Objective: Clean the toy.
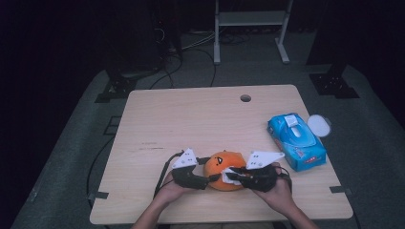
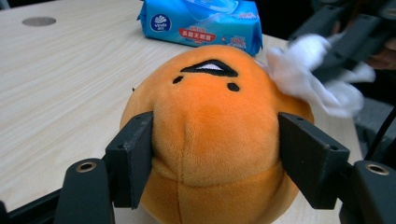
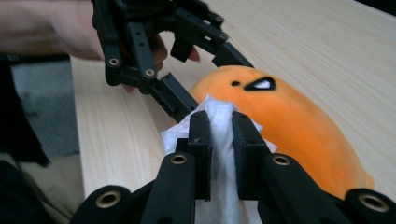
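- Dark floor surrounds the pale wooden table [image 1: 191, 124], and I see its near edge just under my forearms, with both hands working close to that edge.
- My left gripper [image 2: 215, 154] has its jaws set on both flanks of the orange plush toy [image 2: 210, 121]; the pads press into the fur, so it is clamped on the toy at a middling spread.
- My right gripper [image 3: 219, 140] has its jaws drawn narrow and pinches a white wipe [image 3: 219, 112], which lies against the side of the toy facing away from my left gripper.
- From above, the toy [image 1: 223, 170] sits between the left gripper [image 1: 203, 180] and the right gripper [image 1: 236, 177], resting on the table.
- Beyond both grippers the tabletop is bare wood as far as the cable hole [image 1: 245, 98] near the far edge, so there is open room ahead and out past my left gripper.
- Out past my right gripper lies a blue pack of wipes [image 1: 296, 140], near but apart from it, reaching close to the table's side edge; a white round lid [image 1: 319, 125] sits at the pack's far end, at that edge.
- Count: two grippers, one plush toy, one wipe in the jaws, one blue pack, one round lid, one hole.
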The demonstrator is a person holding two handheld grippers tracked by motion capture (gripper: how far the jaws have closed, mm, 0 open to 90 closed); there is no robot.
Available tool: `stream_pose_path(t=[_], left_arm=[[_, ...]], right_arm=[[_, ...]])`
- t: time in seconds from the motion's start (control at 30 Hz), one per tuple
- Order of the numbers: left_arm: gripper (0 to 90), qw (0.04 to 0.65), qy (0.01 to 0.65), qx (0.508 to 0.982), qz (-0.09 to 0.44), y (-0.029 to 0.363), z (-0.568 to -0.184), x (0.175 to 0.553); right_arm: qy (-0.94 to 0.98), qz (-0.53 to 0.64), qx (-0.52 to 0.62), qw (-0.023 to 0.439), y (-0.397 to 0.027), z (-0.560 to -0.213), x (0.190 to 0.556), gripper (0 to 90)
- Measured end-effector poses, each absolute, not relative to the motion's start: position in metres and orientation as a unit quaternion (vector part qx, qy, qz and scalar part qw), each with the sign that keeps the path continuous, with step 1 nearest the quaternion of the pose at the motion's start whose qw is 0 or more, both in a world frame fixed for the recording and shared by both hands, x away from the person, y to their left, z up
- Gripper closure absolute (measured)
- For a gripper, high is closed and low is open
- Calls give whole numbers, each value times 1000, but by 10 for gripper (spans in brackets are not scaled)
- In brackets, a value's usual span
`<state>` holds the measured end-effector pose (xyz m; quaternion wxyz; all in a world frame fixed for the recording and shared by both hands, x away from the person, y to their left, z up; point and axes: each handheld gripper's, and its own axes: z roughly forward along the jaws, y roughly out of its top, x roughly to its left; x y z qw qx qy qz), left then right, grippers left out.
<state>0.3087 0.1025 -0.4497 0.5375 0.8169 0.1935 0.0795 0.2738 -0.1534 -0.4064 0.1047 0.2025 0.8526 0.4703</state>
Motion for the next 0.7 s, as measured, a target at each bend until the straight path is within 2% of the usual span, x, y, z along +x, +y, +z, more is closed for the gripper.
stream_pose_path(t=[0.13,0.17,0.23,0.27,0.33,0.47,0.57,0.63,0.7], left_arm=[[313,539,197,815,78,108,-451,311],[280,540,206,812,80,108,-451,311],[151,537,235,806,80,106,-448,312],[134,539,237,805,72,105,-449,312],[222,543,225,807,64,102,-451,311],[326,545,187,813,80,95,-446,304],[336,535,169,823,94,94,-444,300],[333,537,169,821,92,97,-446,303],[245,540,203,812,87,100,-447,307]], right_arm=[[850,465,214,125,-161,-405,279,791],[849,460,221,137,-167,-405,282,791],[841,463,245,136,-181,-407,288,792],[837,463,256,135,-187,-408,290,792],[832,469,267,127,-189,-408,291,793],[837,484,232,108,-169,-406,282,795],[850,469,203,129,-154,-403,274,797],[844,474,215,130,-160,-402,278,800],[840,469,233,144,-171,-403,284,800]])
